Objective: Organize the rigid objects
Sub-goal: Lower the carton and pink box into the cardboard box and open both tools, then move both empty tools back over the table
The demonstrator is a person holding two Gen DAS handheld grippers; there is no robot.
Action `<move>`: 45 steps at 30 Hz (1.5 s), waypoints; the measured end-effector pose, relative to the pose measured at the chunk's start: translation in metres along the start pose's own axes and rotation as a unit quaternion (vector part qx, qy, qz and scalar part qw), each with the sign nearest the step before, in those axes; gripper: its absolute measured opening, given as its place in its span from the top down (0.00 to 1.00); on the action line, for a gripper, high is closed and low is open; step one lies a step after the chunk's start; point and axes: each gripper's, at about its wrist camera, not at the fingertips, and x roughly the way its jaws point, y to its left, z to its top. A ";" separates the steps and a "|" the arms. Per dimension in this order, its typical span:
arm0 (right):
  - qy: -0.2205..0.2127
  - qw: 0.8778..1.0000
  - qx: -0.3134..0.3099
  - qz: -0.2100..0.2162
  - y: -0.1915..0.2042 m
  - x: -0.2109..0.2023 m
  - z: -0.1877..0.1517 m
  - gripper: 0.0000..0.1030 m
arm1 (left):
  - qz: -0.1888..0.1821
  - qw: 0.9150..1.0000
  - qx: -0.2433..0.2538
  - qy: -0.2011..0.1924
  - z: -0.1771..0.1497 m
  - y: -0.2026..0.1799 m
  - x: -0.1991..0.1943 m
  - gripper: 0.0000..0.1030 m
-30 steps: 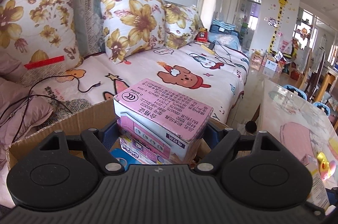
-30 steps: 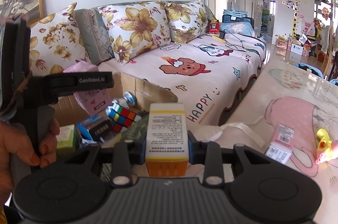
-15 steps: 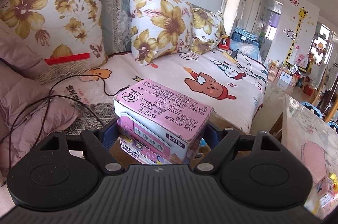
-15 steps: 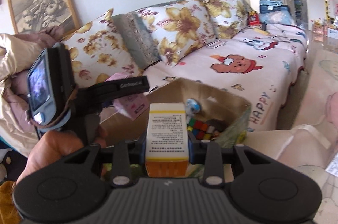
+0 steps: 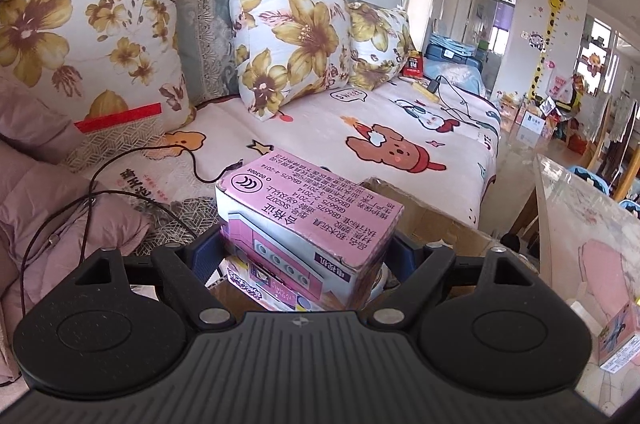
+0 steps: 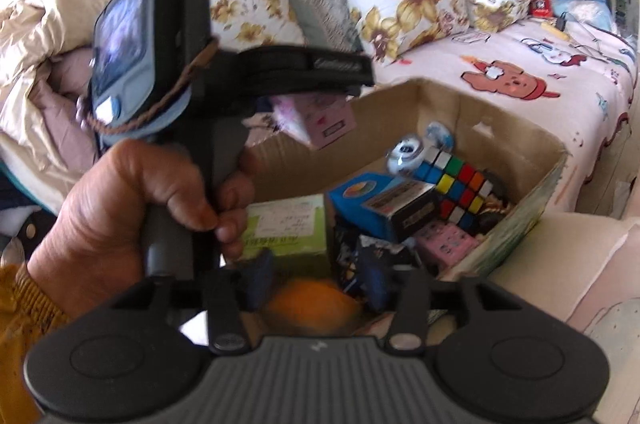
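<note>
My left gripper [image 5: 304, 248] is shut on a pink toy box [image 5: 308, 212] with black print on top, held over the near end of an open cardboard box [image 5: 420, 212]. In the right wrist view a hand holds that left gripper [image 6: 320, 92] with the pink toy box [image 6: 320, 116] above the cardboard box [image 6: 500, 120]. My right gripper [image 6: 316, 280] hangs over the same cardboard box and its jaws are opening. A blurred orange and white carton [image 6: 312, 304] sits low between them, free of the pads.
The cardboard box holds a puzzle cube [image 6: 460, 184], a green box [image 6: 288, 228], a blue box [image 6: 372, 204], a small pink box [image 6: 444, 240] and a can [image 6: 404, 152]. Behind stands a sofa [image 5: 380, 120] with flowered cushions. A glass table [image 5: 592, 224] lies right.
My right gripper swung left and tipped down over the cardboard box, then its jaws parted and the orange carton slipped down between them. My left gripper shifted slightly, still holding the pink box.
</note>
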 end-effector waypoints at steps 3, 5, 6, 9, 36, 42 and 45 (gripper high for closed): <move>0.004 1.000 -0.007 -0.009 0.000 -0.001 -0.003 0.38 | 0.002 1.000 0.000 -0.002 0.001 0.002 0.000 0.00; 0.001 1.000 -0.006 -0.016 -0.002 -0.006 -0.004 0.30 | -0.001 1.000 -0.001 -0.003 0.002 0.004 0.002 0.00; -0.002 1.000 -0.005 -0.021 -0.003 -0.007 -0.004 0.23 | -0.001 1.000 0.002 -0.004 0.002 0.003 0.001 0.00; -0.015 0.999 -0.013 -0.047 -0.006 -0.015 -0.004 0.15 | -0.005 1.000 0.009 -0.011 0.003 0.000 0.000 0.00; -0.055 0.982 0.010 -0.182 -0.059 -0.069 -0.028 0.01 | -0.007 0.994 0.110 0.012 -0.011 -0.042 0.009 0.00; -0.055 0.978 0.023 -0.201 -0.071 -0.079 -0.035 0.01 | -0.014 0.991 0.131 0.015 -0.012 -0.050 0.013 0.00; -0.058 0.976 0.025 -0.210 -0.077 -0.085 -0.038 0.01 | -0.020 0.989 0.142 0.019 -0.012 -0.052 0.017 0.00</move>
